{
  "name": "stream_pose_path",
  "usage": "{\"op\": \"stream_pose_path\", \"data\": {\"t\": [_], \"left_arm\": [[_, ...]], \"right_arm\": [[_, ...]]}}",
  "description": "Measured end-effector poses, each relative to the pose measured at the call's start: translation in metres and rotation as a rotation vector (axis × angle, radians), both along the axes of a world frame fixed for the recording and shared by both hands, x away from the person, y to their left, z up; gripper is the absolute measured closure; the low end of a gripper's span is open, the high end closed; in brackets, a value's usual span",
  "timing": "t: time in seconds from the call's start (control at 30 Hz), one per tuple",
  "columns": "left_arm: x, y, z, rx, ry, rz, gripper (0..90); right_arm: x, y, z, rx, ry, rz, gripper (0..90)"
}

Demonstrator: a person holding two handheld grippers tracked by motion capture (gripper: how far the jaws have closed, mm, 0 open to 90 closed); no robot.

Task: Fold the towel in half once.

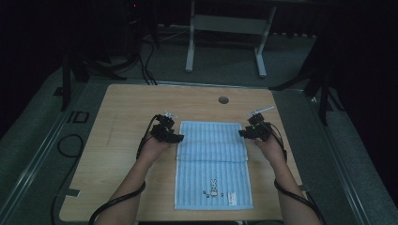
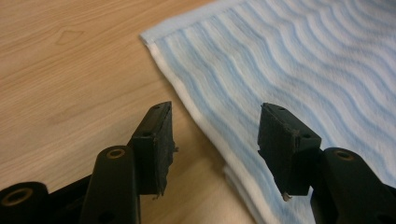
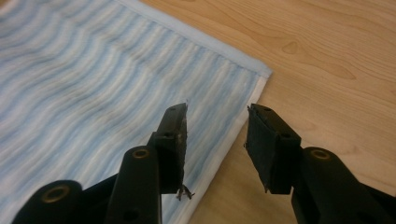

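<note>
Both the left gripper (image 1: 177, 137) and the right gripper (image 1: 242, 133) hang with jaws spread, empty, at the towel (image 1: 213, 154) side edges; the folded layer (loose) may spring open.

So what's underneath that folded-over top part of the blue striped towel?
More of the same towel: its far part is folded back over itself, the layers showing at the edge in the left gripper view. Under that lies the wooden table. Anything between the layers is covered.

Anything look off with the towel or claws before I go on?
Nothing serious. The towel lies flat and square on the table, its far part doubled over. One oddity: frayed threads hang from a pad of the right claw.
</note>
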State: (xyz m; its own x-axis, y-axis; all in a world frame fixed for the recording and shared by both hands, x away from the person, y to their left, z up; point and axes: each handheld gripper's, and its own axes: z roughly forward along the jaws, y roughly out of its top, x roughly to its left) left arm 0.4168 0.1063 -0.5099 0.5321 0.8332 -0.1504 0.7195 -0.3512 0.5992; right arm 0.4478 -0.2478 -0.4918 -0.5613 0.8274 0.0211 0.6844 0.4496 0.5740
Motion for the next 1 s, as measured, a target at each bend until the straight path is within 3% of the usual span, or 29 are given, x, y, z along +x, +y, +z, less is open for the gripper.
{"op": "stream_pose_path", "data": {"t": [0.13,0.37,0.47,0.7,0.8,0.87,0.9,1.0], "left_arm": [[0.008,-0.006,-0.01,0.042,0.016,0.007,45.4],[0.02,-0.014,-0.021,0.094,0.041,0.02,45.4],[0.023,-0.013,-0.025,0.091,0.054,0.025,45.4],[0.026,-0.02,-0.028,0.095,0.024,0.063,46.1],[0.025,-0.025,-0.028,0.118,-0.001,0.049,51.6],[0.025,-0.025,-0.028,0.117,0.0,0.046,61.2],[0.025,-0.026,-0.027,0.116,0.004,0.038,61.2],[0.026,-0.029,-0.026,0.12,0.009,0.026,80.1]], "right_arm": [[0.007,0.008,-0.011,-0.047,0.005,-0.019,56.3],[0.019,0.016,-0.022,-0.066,0.043,-0.045,54.0],[0.024,0.013,-0.023,-0.038,0.054,-0.076,53.7],[0.032,0.007,-0.029,-0.011,0.073,-0.129,54.7],[0.032,0.009,-0.038,-0.034,0.09,-0.136,58.2],[0.031,0.011,-0.039,-0.049,0.072,-0.126,60.7],[0.031,0.013,-0.039,-0.053,0.071,-0.124,65.9],[0.028,0.021,-0.038,-0.076,0.072,-0.087,81.3]]}}
